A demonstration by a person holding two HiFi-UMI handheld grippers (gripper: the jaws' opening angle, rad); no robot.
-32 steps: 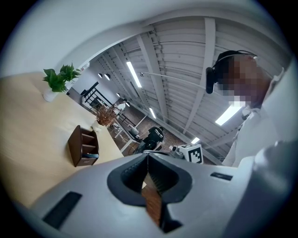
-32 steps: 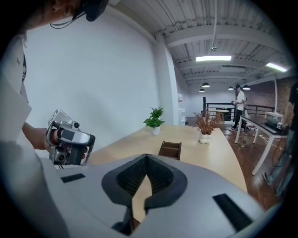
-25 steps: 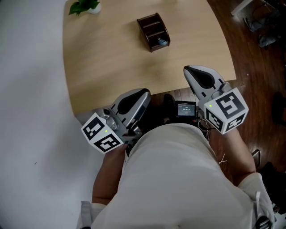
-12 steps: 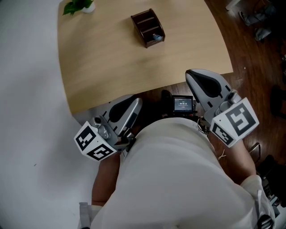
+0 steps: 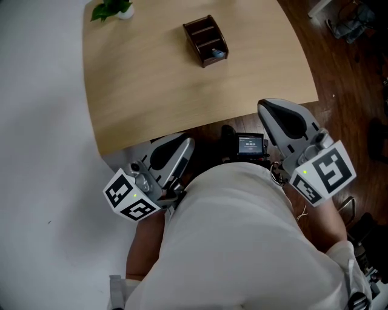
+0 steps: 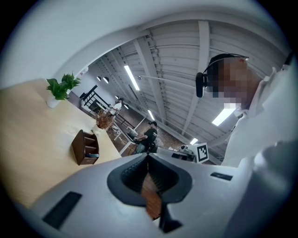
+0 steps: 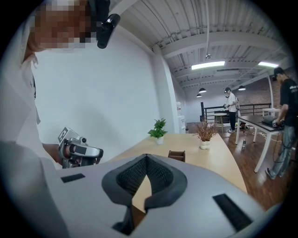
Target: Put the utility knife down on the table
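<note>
- Left gripper (image 6: 148,155): held close against the person's body, short of the tabletop (image 5: 151,91) edge. Its fingers (image 6: 135,174) are closed tip to tip, with nothing between them.
- Right gripper (image 7: 147,157): likewise near the body, off the tabletop's near corner. Its fingers (image 7: 132,176) are closed and empty.
- A small lit screen (image 5: 250,144) sits low between the two grippers.
- Utility knife: not in either set of fingers, and no knife shows on the bare tabletop ahead of them.
- Well ahead of both fingertips stands a brown organiser (image 5: 206,41). A blue item (image 5: 218,54) lies in its nearest compartment. It is too small to identify, but in my judgement it is the only candidate for the knife.
- Beyond that, at the far corner, stands a potted plant (image 5: 112,8).
- Assessment: the pictures show no set-down in hand. For a sound placement, the knife should be gripped by its handle and lowered flat onto open tabletop clear of the organiser. The fingers should part only once it rests fully.
</note>
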